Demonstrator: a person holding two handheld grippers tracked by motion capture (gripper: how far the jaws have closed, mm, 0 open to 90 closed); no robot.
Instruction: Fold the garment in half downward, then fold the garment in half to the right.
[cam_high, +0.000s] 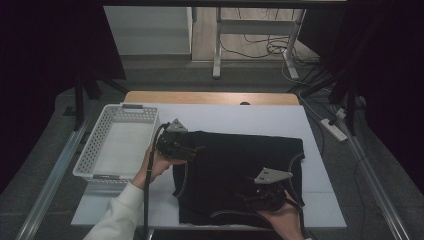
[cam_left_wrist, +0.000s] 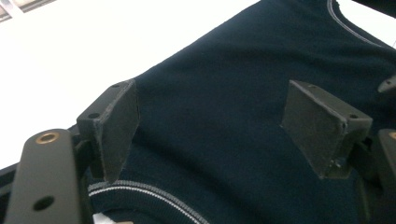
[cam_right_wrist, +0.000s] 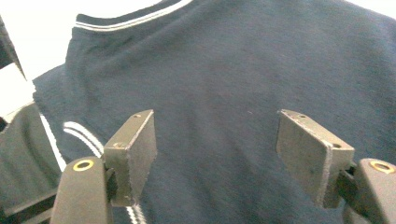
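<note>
A dark navy garment (cam_high: 240, 175) with thin white trim lies folded flat on the white table (cam_high: 240, 117). My left gripper (cam_high: 196, 148) hovers over its left edge, held by a hand in a white sleeve. In the left gripper view the gripper (cam_left_wrist: 210, 126) stands open above the navy cloth (cam_left_wrist: 224, 84), nothing between the jaws. My right gripper (cam_high: 250, 192) sits over the garment's near right part. In the right gripper view it (cam_right_wrist: 215, 149) is open too, just above the fabric (cam_right_wrist: 224, 60), with white trim (cam_right_wrist: 130, 21) at the far edge.
A white perforated basket (cam_high: 102, 135) stands empty at the table's left side, close to my left gripper. A wooden strip (cam_high: 210, 97) runs along the table's far edge. Desk legs and cables (cam_high: 260, 47) lie on the floor beyond. Bare table shows right of the garment.
</note>
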